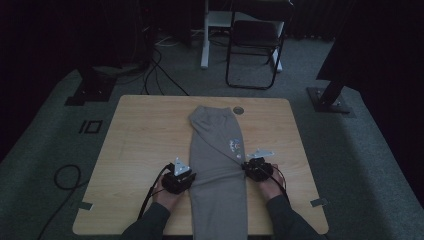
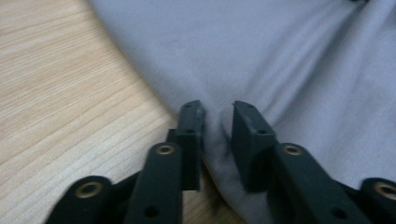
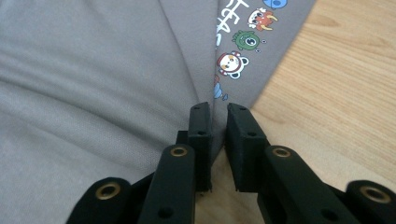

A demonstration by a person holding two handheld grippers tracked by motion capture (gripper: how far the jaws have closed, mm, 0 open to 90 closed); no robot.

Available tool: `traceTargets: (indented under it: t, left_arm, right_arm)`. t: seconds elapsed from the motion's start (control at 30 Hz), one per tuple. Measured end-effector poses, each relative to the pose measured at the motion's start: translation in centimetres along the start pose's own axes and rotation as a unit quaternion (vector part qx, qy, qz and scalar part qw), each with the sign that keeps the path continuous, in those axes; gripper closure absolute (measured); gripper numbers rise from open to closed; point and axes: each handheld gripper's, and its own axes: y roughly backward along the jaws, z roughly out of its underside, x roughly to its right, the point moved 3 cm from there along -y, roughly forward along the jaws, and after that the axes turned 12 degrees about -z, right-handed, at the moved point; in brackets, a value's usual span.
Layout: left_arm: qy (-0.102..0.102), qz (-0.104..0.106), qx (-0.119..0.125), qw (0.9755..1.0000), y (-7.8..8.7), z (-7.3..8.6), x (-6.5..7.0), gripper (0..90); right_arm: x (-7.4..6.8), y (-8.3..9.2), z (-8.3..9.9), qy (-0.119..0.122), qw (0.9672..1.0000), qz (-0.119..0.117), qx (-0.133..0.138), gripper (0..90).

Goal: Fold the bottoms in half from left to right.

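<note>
A pair of grey trousers [image 1: 218,165] lies lengthwise down the middle of the wooden table [image 1: 140,130], its far end just short of the far edge beside a round grommet [image 1: 238,110], its near end running over the near edge and cut off by the bottom of the high view. Bare wood lies open on both sides, out to the left and right edges. The left gripper [image 1: 181,179] sits at the garment's left edge, toward the near side; in the left gripper view its jaws stand a little apart with a ridge of the fabric's border [image 2: 217,135] rising between them, though whether the pads press on it cannot be told. The right gripper [image 1: 256,168] sits at the opposite edge; in the right gripper view its jaws are nearly together with the folded edge of cloth [image 3: 215,126] between them, just below a row of small cartoon prints [image 3: 238,51]. The room beyond the table is dark; a chair [image 1: 255,45] and floor cables [image 1: 67,177] are barely legible.
</note>
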Motion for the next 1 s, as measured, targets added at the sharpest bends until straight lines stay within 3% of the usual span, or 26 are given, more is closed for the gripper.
traceTargets:
  t: [0.1, 0.2, 0.33, 0.4, 0.43, 0.47, 0.53, 0.57, 0.7, 0.8, 0.83, 0.97, 1.0]
  left_arm:
    - [0.011, -0.010, 0.013, 0.9998, -0.2, -1.2, -1.0, 66.1]
    - [0.024, -0.022, 0.032, 0.9990, -1.0, -3.0, -2.2, 66.0]
    - [0.029, -0.019, 0.007, 0.9994, -3.8, -4.9, -3.3, 72.8]
    - [0.031, -0.016, 0.000, 0.9994, -4.5, -5.1, -3.3, 80.2]
    - [0.042, -0.014, -0.011, 0.9989, -5.7, -5.3, -3.3, 84.6]
    - [0.042, -0.014, -0.011, 0.9989, -5.7, -5.3, -3.3, 86.2]
    - [0.036, -0.023, -0.015, 0.9990, -6.2, -5.3, -3.0, 88.1]
    - [0.032, -0.025, -0.018, 0.9990, -6.3, -5.3, -2.9, 88.1]
    - [0.024, -0.035, -0.018, 0.9989, -6.6, -5.0, -2.6, 89.8]
    - [0.024, -0.037, -0.010, 0.9990, -6.6, -4.9, -2.6, 89.8]
    - [0.024, -0.039, -0.009, 0.9989, -6.6, -4.8, -2.6, 89.8]
    - [0.018, -0.043, -0.009, 0.9989, -6.6, -4.8, -2.5, 89.9]
    - [0.018, -0.043, -0.009, 0.9989, -6.6, -4.8, -2.5, 89.9]
  right_arm:
    - [0.2, 0.0, -0.3, -0.003, 1.0000, 0.000, -0.006, 68.9]
    - [0.5, -0.4, -1.3, 0.000, 1.0000, -0.001, 0.007, 58.0]
    - [0.2, -2.0, -4.1, 0.037, 0.9992, -0.006, 0.009, 49.0]
    - [0.1, -2.5, -4.9, 0.050, 0.9987, -0.002, 0.011, 48.1]
    - [-0.2, -4.1, -6.9, 0.067, 0.9977, -0.001, 0.006, 44.2]
    - [-0.2, -4.1, -6.9, 0.067, 0.9977, -0.001, 0.006, 44.2]
    - [-0.5, -5.9, -8.6, 0.070, 0.9976, -0.002, 0.002, 40.9]
    - [-0.5, -5.9, -8.6, 0.070, 0.9976, -0.002, 0.002, 40.9]
    - [-1.2, -8.7, -9.8, 0.083, 0.9964, 0.001, -0.019, 34.4]
    - [-1.3, -9.6, -10.0, 0.080, 0.9965, 0.002, -0.026, 32.6]
    - [-1.1, -9.9, -10.2, 0.063, 0.9978, -0.006, -0.017, 32.2]
    - [0.1, -9.3, -10.1, 0.045, 0.9988, 0.012, -0.017, 48.0]
    - [0.1, -9.3, -10.1, 0.045, 0.9988, 0.012, -0.017, 48.0]
